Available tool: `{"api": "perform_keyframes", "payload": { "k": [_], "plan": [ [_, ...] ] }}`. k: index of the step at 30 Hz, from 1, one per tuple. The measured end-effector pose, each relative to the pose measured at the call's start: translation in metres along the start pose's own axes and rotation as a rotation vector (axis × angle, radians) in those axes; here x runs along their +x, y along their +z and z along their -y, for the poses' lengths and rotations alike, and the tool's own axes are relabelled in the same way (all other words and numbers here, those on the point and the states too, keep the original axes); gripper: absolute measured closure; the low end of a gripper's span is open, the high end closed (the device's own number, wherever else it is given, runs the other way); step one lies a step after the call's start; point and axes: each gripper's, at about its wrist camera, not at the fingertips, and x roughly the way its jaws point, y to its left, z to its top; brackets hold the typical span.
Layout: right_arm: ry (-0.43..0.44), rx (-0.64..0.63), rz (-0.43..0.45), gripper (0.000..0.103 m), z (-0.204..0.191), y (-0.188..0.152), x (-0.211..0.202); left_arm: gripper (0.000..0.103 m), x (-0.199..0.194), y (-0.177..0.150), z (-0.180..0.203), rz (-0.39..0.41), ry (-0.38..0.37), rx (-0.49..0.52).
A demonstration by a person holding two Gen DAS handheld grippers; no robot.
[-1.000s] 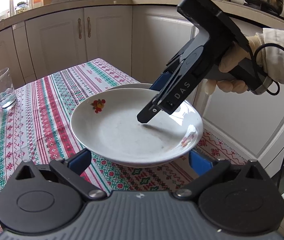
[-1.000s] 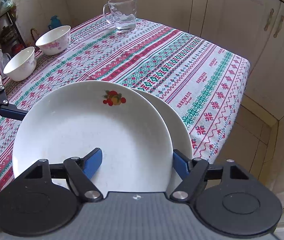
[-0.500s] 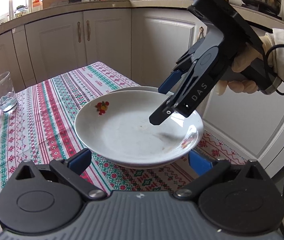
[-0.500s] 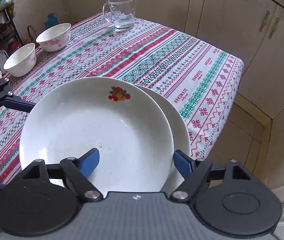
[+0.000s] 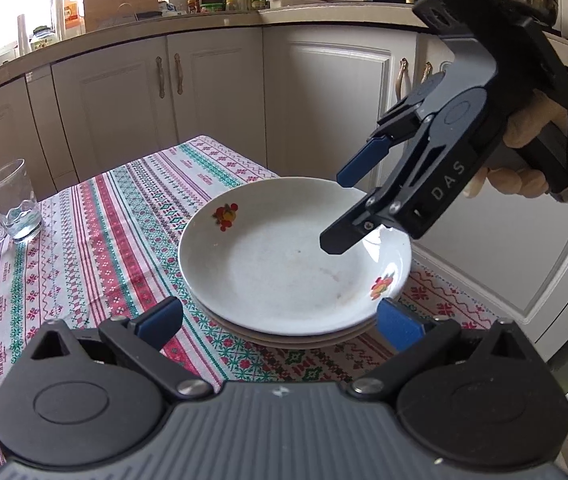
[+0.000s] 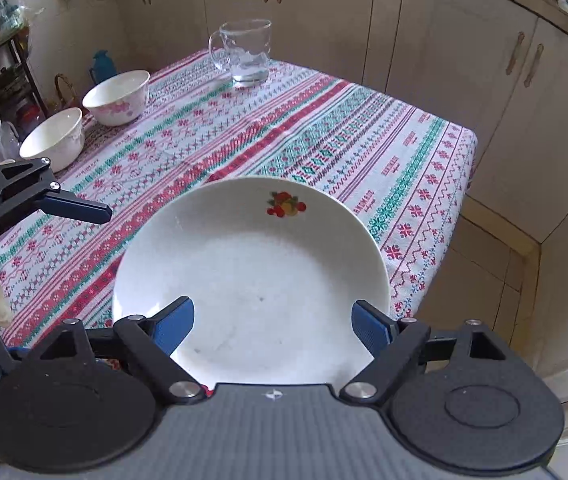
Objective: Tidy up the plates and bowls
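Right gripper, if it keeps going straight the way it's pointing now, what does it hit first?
Most likely the top plate of the stack: the right gripper angles down over its near part, jaws opening with nothing between them. Depth is hard to judge, but nothing else shows in that line.

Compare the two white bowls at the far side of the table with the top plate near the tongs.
The bowls are deep and steep-walled; the top plate is wide and shallow. The bowls stand apart, each straight on the cloth; the plate lies on a stack of others. One bowl carries pink flowers; the plate carries fruit prints. All are white and upright.
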Motion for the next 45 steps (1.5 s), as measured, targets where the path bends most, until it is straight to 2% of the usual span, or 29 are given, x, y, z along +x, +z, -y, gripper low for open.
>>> {"api": "perform_keyframes", "payload": {
  "k": [2,4,16,18,22,30,34,40,45],
  "plan": [
    [-0.021,-0.002,0.037,0.004,-0.009,-0.003,-0.007,0.001,-0.003,-0.001,-0.001,0.009,0.006,-0.001],
    [-0.068,-0.006,0.077,0.000,-0.022,-0.006,-0.013,0.001,-0.007,-0.002,-0.002,0.020,0.012,-0.003],
    [-0.221,0.086,0.217,0.000,-0.082,-0.014,-0.036,0.001,-0.044,-0.008,-0.009,0.094,0.056,-0.005],
    [-0.249,0.106,0.243,0.000,-0.093,-0.016,-0.039,0.001,-0.053,-0.011,-0.011,0.097,0.067,-0.011],
    [-0.250,0.105,0.294,0.000,-0.117,-0.021,-0.042,0.001,-0.071,-0.024,-0.016,0.076,0.091,-0.027],
    [-0.158,0.072,0.325,0.000,-0.158,-0.027,-0.034,0.001,-0.128,-0.061,-0.042,0.059,0.179,-0.067],
    [-0.073,0.027,0.330,0.000,-0.179,-0.022,-0.029,0.001,-0.158,-0.083,-0.061,0.036,0.236,-0.080],
    [0.051,-0.026,0.314,0.000,-0.207,-0.003,-0.010,0.001,-0.195,-0.122,-0.095,-0.024,0.310,-0.049],
    [0.144,-0.038,0.292,0.000,-0.229,0.016,0.011,0.001,-0.206,-0.152,-0.122,-0.076,0.343,-0.043]
  ]
}}
